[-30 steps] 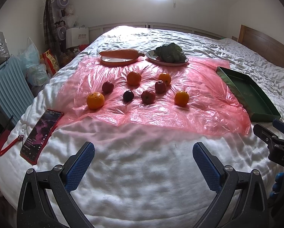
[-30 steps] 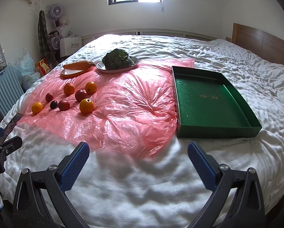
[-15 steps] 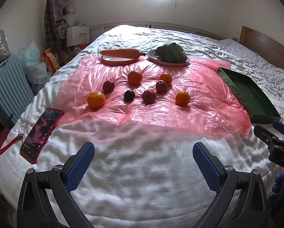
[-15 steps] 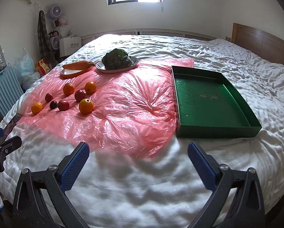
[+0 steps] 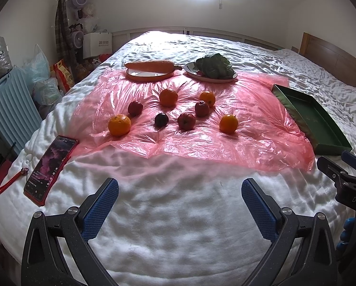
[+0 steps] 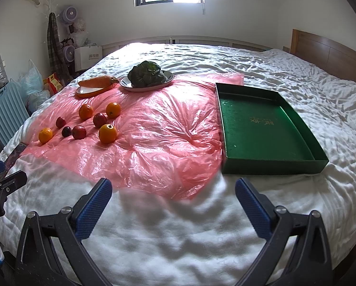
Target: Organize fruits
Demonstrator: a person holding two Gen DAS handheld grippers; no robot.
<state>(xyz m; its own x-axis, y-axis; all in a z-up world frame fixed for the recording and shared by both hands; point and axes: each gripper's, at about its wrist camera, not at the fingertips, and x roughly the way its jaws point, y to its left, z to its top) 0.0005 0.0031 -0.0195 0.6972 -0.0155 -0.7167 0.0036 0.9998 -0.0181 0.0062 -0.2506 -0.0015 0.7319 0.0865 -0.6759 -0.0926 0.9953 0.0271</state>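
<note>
Fruits on pink plastic sheet over white bed, green tray beside; both grippers spread, unloaded.

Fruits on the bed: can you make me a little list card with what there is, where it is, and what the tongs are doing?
oranges: four, on the pink plastic sheet
red fruits: three, among the oranges
dark fruit: one, near the middle of the group
green tray: nothing in it, right of the sheet
carrot: on an orange plate, far side
leafy greens: on a white plate
phone: on the white bedding, left
left tongs: open, holding nothing
right tongs: open, holding nothing
</note>
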